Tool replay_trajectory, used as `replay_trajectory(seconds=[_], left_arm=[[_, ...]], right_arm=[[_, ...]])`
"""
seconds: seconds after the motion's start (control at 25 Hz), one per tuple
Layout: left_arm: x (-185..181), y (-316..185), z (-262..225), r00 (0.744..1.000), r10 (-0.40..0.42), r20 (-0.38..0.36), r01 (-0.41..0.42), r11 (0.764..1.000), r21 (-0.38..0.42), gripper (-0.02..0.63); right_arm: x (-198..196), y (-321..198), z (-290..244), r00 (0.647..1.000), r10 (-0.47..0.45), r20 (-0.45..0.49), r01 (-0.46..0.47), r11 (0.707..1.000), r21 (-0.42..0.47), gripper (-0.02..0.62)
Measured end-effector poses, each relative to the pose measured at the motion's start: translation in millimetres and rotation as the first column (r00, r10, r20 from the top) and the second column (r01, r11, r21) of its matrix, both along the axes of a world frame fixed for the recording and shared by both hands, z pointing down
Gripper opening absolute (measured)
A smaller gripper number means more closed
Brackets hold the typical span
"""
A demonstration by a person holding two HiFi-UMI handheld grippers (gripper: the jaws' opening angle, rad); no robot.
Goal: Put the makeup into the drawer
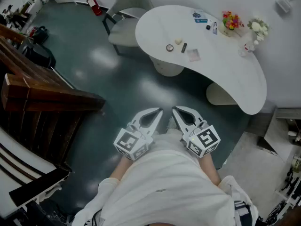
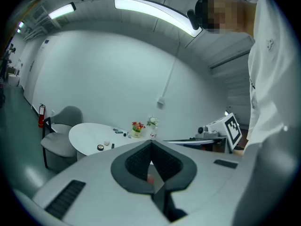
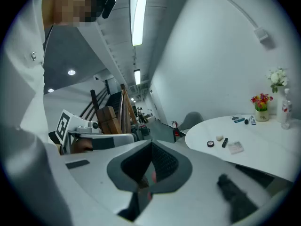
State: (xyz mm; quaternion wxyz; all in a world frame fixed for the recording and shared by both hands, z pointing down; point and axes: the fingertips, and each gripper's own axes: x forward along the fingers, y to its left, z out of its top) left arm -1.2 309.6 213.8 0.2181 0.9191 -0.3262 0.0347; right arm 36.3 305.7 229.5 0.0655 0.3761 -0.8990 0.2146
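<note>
We hold both tools close in front of our white top (image 1: pixel 164 182), side by side above the dark floor (image 1: pixel 117 88). The left hand-held gripper (image 1: pixel 158 112) is clenched; in the left gripper view its dark jaws meet at the tips with nothing between them. The right hand-held gripper (image 1: pixel 176 110) is clenched the same way, and the right gripper view shows its jaws together on nothing. Both are well apart from the makeup.

To our left stands a wooden staircase (image 1: pixel 42 95). Ahead, across the floor, lies the curved white tabletop (image 1: pixel 225 74). Near its left end, toward the near edge, the makeup sits in a small cluster: a round compact (image 1: pixel 169 47), a cream lump (image 1: pixel 178 41), a dark stick (image 1: pixel 184 47) and a flat pale sachet (image 1: pixel 193 55), all lying just beside one another. Farther on, by the far edge, we see a blue packet (image 1: pixel 200 18), a small dark piece (image 1: pixel 208 27) and a small bottle (image 1: pixel 215 28), next to a pot of bright flowers (image 1: pixel 231 21). White flowers (image 1: pixel 258 27) stand toward the far right edge. A grey chair (image 1: pixel 127 13) stands at the tabletop's left end, and a red fire extinguisher (image 1: pixel 94 5) beyond it by the wall.
</note>
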Motion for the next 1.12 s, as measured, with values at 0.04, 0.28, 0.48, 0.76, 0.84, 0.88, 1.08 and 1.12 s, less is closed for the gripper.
replay_trajectory(seconds=[0.04, 0.28, 0.48, 0.76, 0.84, 0.88, 1.08, 1.12], left_arm=[[2.7, -0.5, 0.3, 1.0, 0.001, -0.004, -0.001, 1.0, -0.002, 0.008], [16.5, -3.5, 2.9, 1.0, 0.007, -0.006, -0.007, 1.0, -0.005, 0.008], [29.7, -3.8, 5.5, 1.0, 0.014, -0.002, -0.014, 1.0, -0.017, 0.008], [49.0, -6.2, 7.2, 1.0, 0.011, 0.011, -0.01, 1.0, -0.029, 0.008], [54.2, -7.0, 7.4, 1.0, 0.003, 0.018, -0.003, 1.0, -0.03, 0.008], [57.0, -7.7, 8.0, 1.0, -0.002, 0.021, 0.002, 1.0, -0.03, 0.008], [70.6, -8.4, 15.5, 0.999, -0.04, 0.029, 0.042, 0.998, -0.055, 0.008], [72.0, -7.8, 17.5, 0.998, -0.05, 0.029, 0.052, 0.997, -0.062, 0.008]], right_arm=[[1.6, -0.4, -0.2, 1.0, -0.006, 0.006, 0.006, 1.0, 0.006, 0.012], [13.1, -2.8, 2.9, 1.0, -0.014, 0.008, 0.014, 1.0, 0.004, 0.012], [26.0, -4.7, 2.1, 1.0, -0.013, 0.0, 0.013, 1.0, 0.009, 0.012], [37.3, -7.3, 7.6, 0.999, -0.047, -0.015, 0.047, 0.999, 0.001, 0.014], [41.9, -8.1, 10.1, 0.998, -0.054, -0.02, 0.054, 0.999, -0.003, 0.014], [44.6, -8.5, 11.5, 0.998, -0.059, -0.02, 0.059, 0.998, -0.004, 0.014], [58.8, -8.8, 22.2, 0.997, -0.083, -0.006, 0.083, 0.996, -0.017, 0.014], [60.2, -9.0, 24.5, 0.996, -0.089, -0.006, 0.089, 0.996, -0.021, 0.014]])
